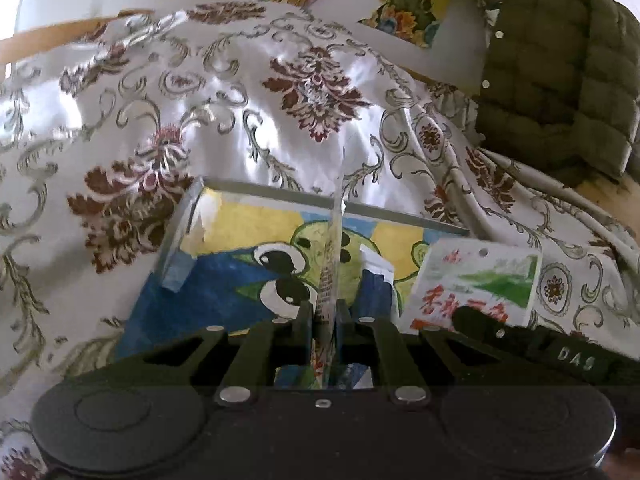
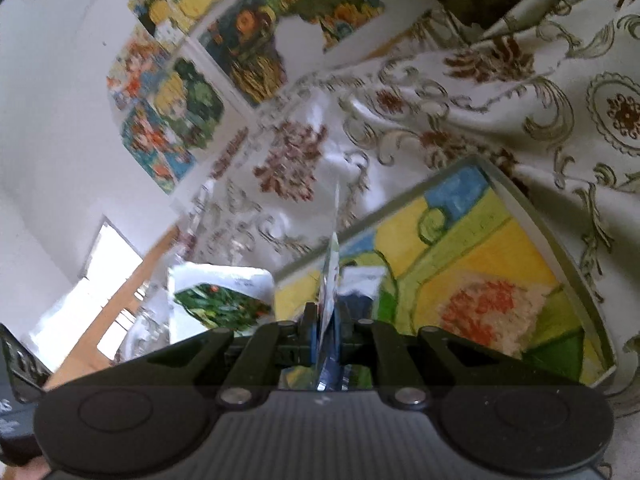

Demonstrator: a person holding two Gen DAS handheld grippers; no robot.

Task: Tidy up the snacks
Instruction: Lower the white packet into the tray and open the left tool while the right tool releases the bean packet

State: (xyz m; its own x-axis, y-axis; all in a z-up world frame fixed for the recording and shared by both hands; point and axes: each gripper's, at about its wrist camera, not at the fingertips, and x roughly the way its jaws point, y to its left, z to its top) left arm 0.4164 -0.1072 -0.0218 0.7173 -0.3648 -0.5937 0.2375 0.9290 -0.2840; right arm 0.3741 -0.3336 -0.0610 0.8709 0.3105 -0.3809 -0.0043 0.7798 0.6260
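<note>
left claw: the left claw is pinching a thin, flat snack packet with red print edge-on between nearly closed jaws, holding it over the tray.
right claw: the right claw is clamping a second thin glossy blue-and-white packet, also seen edge-on, jaws narrow around it.
tray: the shallow rectangular tray with a grey rim and a painted yellow, blue and green cartoon floor is lying on the white satin floral cloth covering the bench.
packet on tray edge: a white packet with red characters and a green picture is resting at the tray's right side, just beside the other claw's tip.
progress: early to middle, by my reading; two packets are being carried in, none is visibly lying flat inside the tray yet.
left to do: releasing both packets into the tray and arranging them.
</note>
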